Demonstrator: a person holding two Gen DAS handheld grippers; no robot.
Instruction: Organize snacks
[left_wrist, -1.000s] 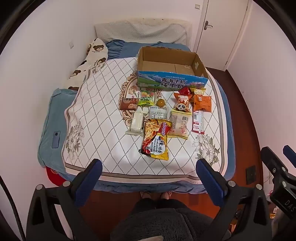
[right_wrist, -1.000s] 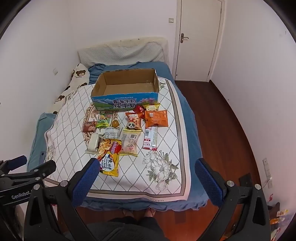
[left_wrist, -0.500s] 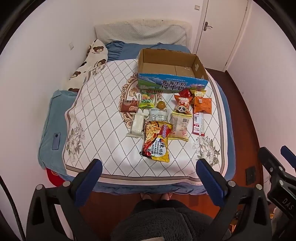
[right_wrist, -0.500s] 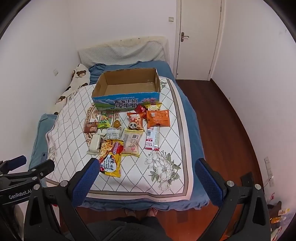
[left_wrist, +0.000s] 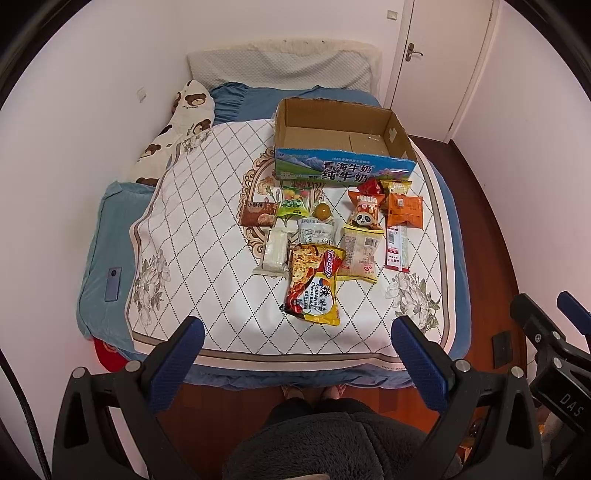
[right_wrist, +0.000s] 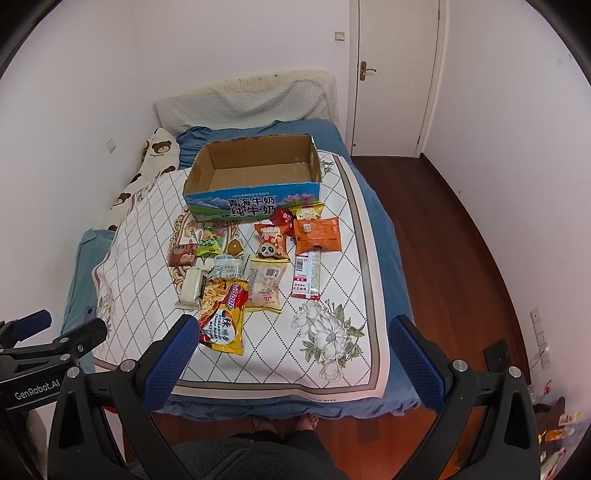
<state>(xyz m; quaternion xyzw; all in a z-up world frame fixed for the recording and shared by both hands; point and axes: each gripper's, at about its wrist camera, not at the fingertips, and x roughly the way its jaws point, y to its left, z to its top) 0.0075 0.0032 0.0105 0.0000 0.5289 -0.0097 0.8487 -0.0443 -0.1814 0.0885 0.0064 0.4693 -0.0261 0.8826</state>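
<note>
Snacks (left_wrist: 321, 236) spread on bed (left_wrist: 207, 236) before empty box (left_wrist: 343, 147). Left gripper (left_wrist: 295, 347) and right gripper (right_wrist: 291, 347) above bed foot, fingers apart, holding nothing

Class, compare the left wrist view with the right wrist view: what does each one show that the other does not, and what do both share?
Only the left wrist view shows the red object under the bed's near corner and the right gripper at its edge. Only the right wrist view shows the white wall sockets beside the wooden floor and the left gripper. Both show the open cardboard milk box, empty, and the yellow noodle packet nearest the person, with both grippers open.
</note>
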